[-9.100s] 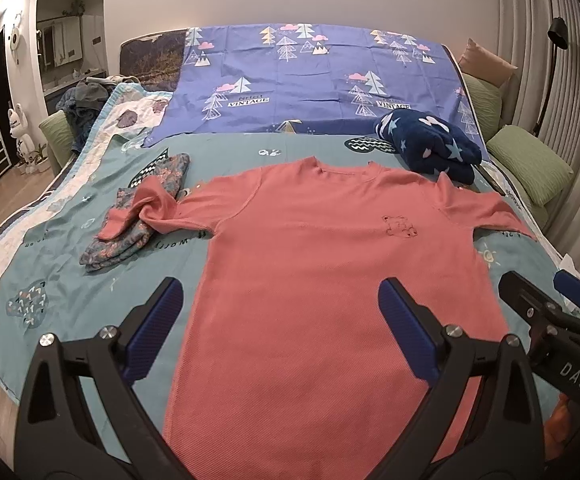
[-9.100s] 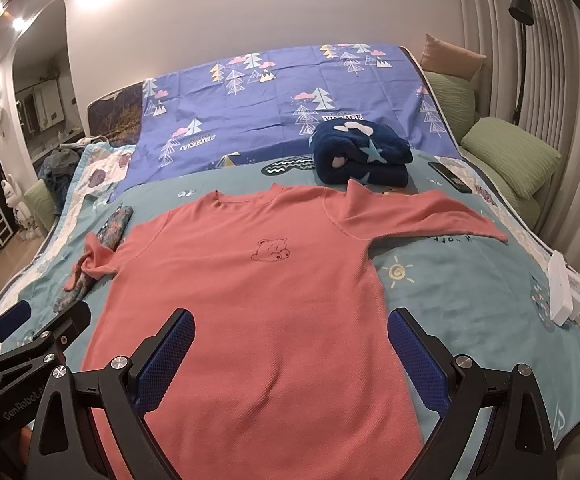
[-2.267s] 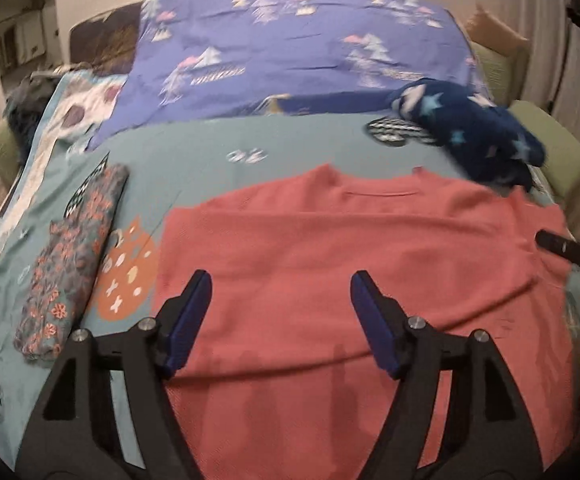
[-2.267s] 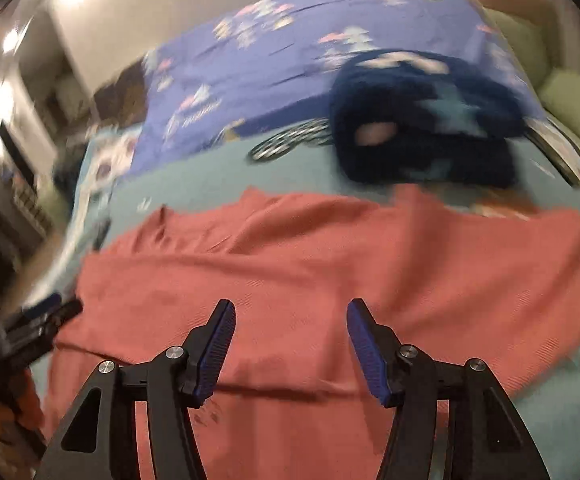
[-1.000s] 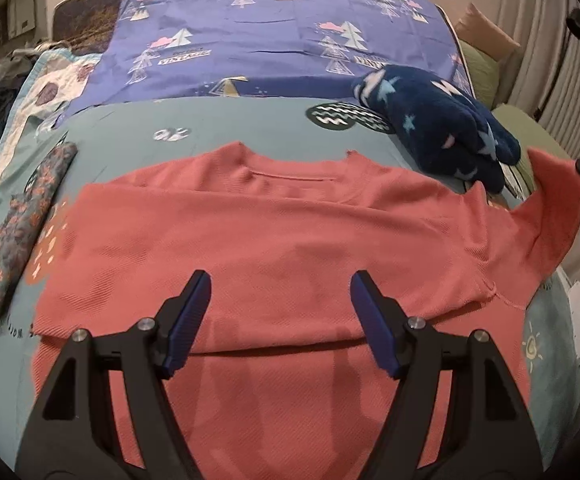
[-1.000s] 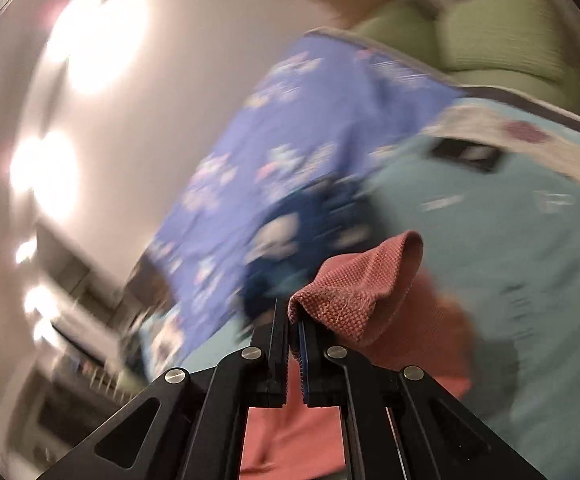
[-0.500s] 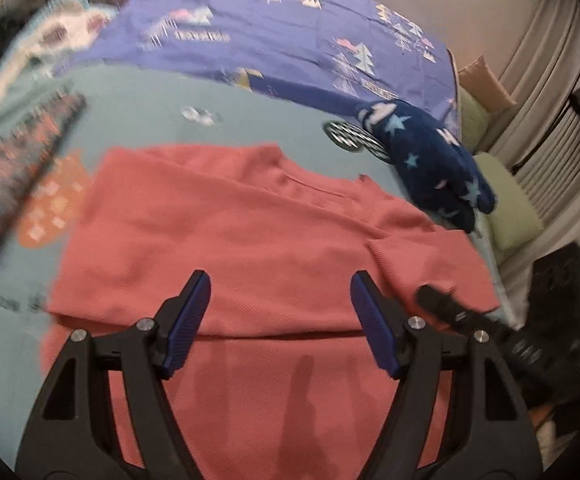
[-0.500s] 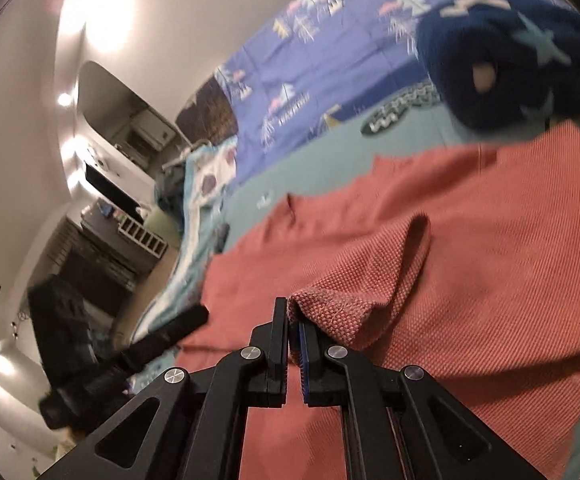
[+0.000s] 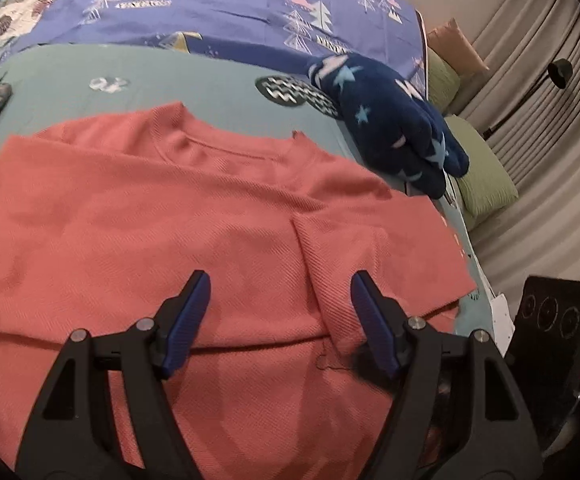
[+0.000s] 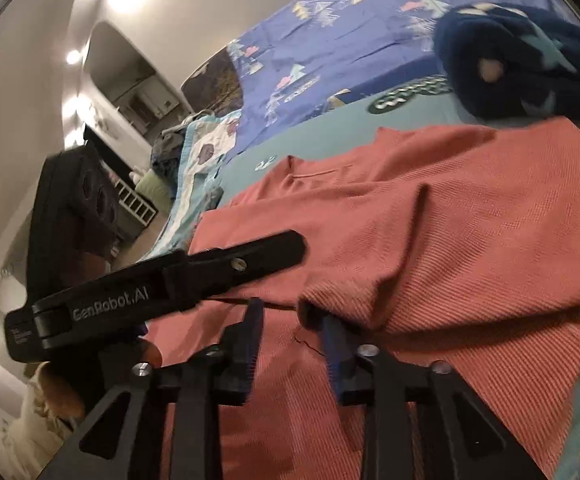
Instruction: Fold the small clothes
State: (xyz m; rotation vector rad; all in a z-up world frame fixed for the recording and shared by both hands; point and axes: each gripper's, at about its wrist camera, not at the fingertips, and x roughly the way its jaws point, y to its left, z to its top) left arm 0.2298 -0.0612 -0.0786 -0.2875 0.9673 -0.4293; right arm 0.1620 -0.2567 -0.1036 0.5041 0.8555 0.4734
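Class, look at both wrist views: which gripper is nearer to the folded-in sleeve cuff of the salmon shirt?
Right. The right gripper has its open fingers right at the sleeve cuff, one fingertip under its edge. The left gripper hovers open over the salmon shirt, with the cuff beside its right finger.

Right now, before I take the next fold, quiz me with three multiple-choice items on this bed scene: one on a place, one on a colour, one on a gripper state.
1. Where does the navy star-print bundle lie?
A. beyond the shirt's collar end, off to the right
B. on top of the shirt's chest
C. on the floor

2. What colour is the shirt being folded?
A. green
B. coral red
C. white

3. How does the right gripper stand?
A. shut on the sleeve
B. open, at the sleeve's edge
C. out of view

Answers:
1 A, the bundle sits on the teal bedspread past the shirt's right shoulder.
2 B, the knit is coral red in both views.
3 B, a gap shows between its fingers, and the folded-in sleeve lies by them.
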